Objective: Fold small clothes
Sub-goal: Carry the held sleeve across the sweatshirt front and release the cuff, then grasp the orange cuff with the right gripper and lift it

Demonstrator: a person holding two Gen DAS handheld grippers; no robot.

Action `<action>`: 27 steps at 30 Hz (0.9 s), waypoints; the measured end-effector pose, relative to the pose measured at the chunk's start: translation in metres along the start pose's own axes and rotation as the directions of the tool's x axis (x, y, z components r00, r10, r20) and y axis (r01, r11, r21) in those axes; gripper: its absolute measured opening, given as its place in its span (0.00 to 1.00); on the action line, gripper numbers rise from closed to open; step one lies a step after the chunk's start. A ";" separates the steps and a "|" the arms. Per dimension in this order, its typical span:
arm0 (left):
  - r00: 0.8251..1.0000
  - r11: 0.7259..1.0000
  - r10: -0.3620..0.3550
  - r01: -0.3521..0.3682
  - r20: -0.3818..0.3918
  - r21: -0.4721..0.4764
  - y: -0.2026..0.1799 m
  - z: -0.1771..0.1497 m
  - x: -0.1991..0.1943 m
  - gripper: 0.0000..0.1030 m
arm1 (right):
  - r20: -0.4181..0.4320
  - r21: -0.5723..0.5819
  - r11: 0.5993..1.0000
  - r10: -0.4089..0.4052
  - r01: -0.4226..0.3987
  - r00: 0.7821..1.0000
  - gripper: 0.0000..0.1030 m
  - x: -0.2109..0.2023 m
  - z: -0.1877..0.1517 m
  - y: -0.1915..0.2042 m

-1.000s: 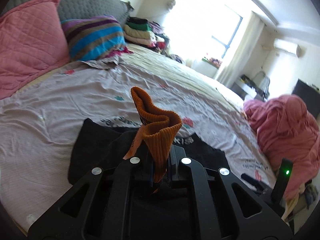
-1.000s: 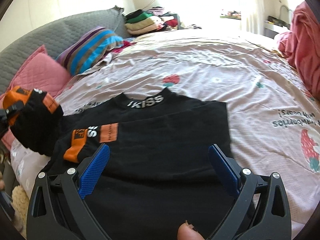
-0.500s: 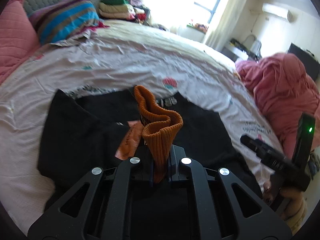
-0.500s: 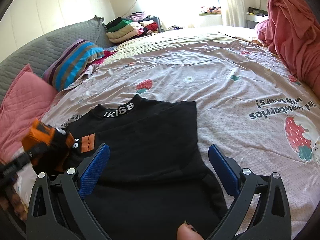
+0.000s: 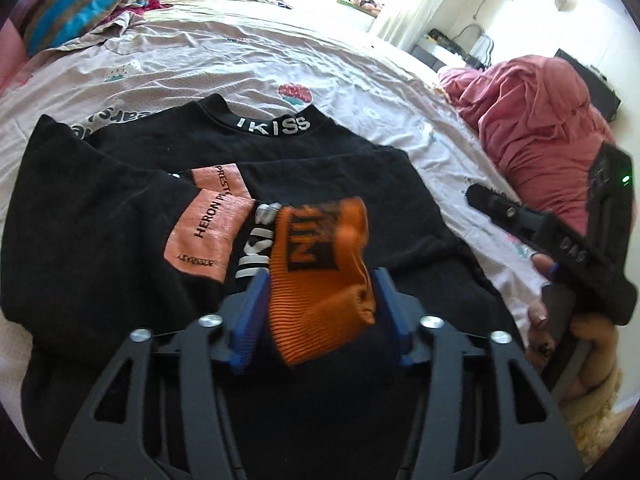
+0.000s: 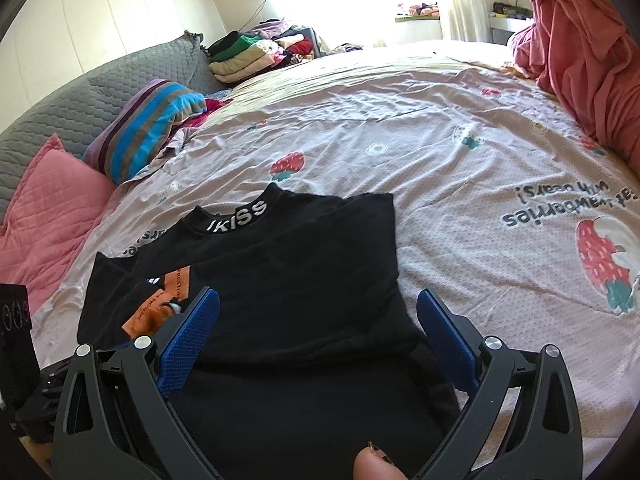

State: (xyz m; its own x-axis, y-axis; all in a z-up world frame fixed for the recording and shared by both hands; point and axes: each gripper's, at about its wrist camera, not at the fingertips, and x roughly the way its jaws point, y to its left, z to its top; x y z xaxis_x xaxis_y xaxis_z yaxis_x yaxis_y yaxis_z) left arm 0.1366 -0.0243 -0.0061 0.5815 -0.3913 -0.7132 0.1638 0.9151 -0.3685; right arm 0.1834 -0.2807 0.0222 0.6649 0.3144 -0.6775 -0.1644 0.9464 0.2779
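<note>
A black sweatshirt (image 5: 112,216) with an "IKISS" collar lies flat on the bed, both sleeves folded over its body. It also shows in the right wrist view (image 6: 304,292). The left sleeve's orange ribbed cuff (image 5: 320,276) lies between the blue pads of my left gripper (image 5: 318,304), whose jaws stand apart around it. My right gripper (image 6: 316,340) is open and empty, low over the shirt's lower half. It shows in the left wrist view (image 5: 560,240) at the right, held by a hand.
The bed sheet (image 6: 460,128) has strawberry prints. A crumpled pink blanket (image 5: 540,120) lies at the right. A striped pillow (image 6: 148,128), a pink pillow (image 6: 44,208) and a stack of folded clothes (image 6: 256,52) sit by the grey headboard.
My left gripper has carried the orange cuff down and rightward over the shirt's body, then opened its jaws, which were shut on the cuff. The right gripper has stayed open.
</note>
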 end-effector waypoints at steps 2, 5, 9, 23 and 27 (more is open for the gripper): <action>1.000 1.000 0.019 -0.019 0.016 -0.010 0.003 0.001 -0.008 0.59 | -0.019 -0.004 1.000 0.019 -0.019 1.000 0.95 0.003 -0.003 0.003; 0.998 0.999 0.037 -0.035 0.050 -0.040 0.013 0.004 -0.021 0.60 | -0.049 -0.020 0.999 0.042 -0.043 0.998 0.95 0.008 -0.008 0.010; 0.991 0.992 0.107 -0.100 0.079 -0.082 0.028 0.009 -0.036 0.72 | -0.100 -0.063 0.992 0.099 -0.106 0.990 0.95 0.017 -0.020 0.030; 0.948 0.945 0.271 -0.230 0.165 -0.232 0.084 0.009 -0.093 0.85 | -0.263 -0.227 0.928 0.233 -0.295 0.936 0.09 0.056 -0.039 0.118; 0.939 0.931 0.288 -0.228 0.189 -0.285 0.100 0.007 -0.106 0.85 | -0.173 -0.305 0.898 0.273 -0.315 0.946 0.07 0.034 -0.020 0.133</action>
State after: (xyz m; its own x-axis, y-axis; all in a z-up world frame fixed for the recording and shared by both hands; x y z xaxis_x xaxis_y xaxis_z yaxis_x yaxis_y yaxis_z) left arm 0.0971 0.1099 0.0370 0.7436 -0.0852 -0.6632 -0.2075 0.9135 -0.3500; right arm 0.1699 -0.1426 0.0224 0.4578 0.5688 -0.6833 -0.5799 0.7736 0.2556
